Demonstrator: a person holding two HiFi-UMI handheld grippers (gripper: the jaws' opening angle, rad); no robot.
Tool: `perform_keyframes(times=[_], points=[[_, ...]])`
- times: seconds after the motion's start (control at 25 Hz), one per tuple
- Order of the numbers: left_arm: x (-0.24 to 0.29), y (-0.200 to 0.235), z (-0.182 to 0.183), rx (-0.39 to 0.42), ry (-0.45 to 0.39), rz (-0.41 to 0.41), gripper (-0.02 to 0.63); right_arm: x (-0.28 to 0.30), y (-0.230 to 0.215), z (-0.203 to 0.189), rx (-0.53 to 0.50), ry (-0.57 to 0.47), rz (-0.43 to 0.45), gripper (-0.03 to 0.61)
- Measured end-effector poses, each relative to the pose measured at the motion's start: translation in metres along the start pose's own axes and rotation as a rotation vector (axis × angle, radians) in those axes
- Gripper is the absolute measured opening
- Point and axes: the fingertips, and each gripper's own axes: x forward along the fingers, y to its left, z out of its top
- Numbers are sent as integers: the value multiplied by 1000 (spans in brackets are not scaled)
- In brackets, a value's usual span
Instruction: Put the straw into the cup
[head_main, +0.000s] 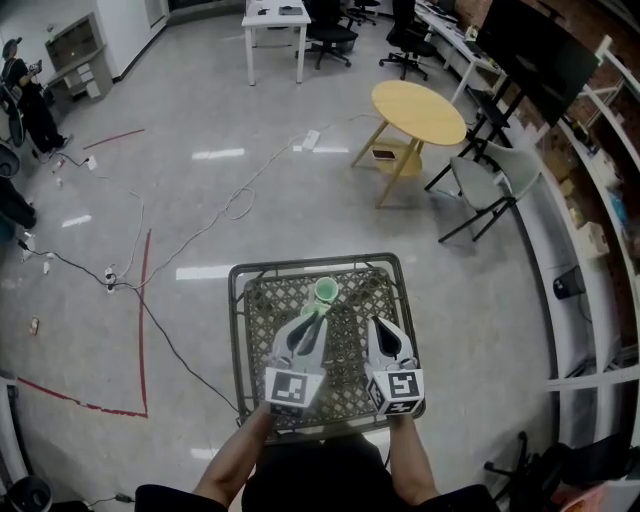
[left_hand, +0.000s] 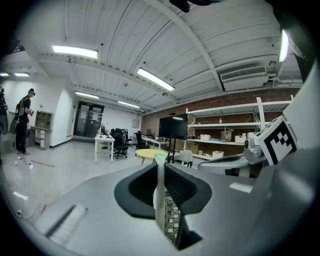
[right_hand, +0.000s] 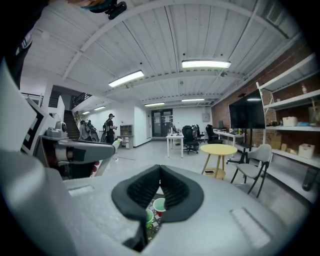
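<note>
One pale green-tipped straw (left_hand: 159, 192) is clamped upright in the left claw (left_hand: 160, 170), held above the dark wire-mesh table (head_main: 290, 264). One green plastic cup (head_main: 326, 290) is stood on the mesh, just beyond the claw tips. The right claw (right_hand: 160, 172) is pressed shut, nothing held.

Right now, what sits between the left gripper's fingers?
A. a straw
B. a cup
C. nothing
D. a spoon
A: in the left gripper view, a pale straw with a green tip stands pinched between the fingers of the left gripper.
</note>
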Motion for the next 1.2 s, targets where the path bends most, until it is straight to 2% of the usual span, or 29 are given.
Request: perform_keyframes(times=[0.32, 0.52, 1.2], points=[[39, -11, 8, 9, -63, 2, 49, 21, -33, 6, 21, -16, 9, 3], [73, -8, 6, 10, -67, 25, 49, 47, -58, 3, 41, 1, 35, 3], [176, 37, -53, -46, -41, 97, 49, 160, -102, -46, 104, 78, 119, 3]])
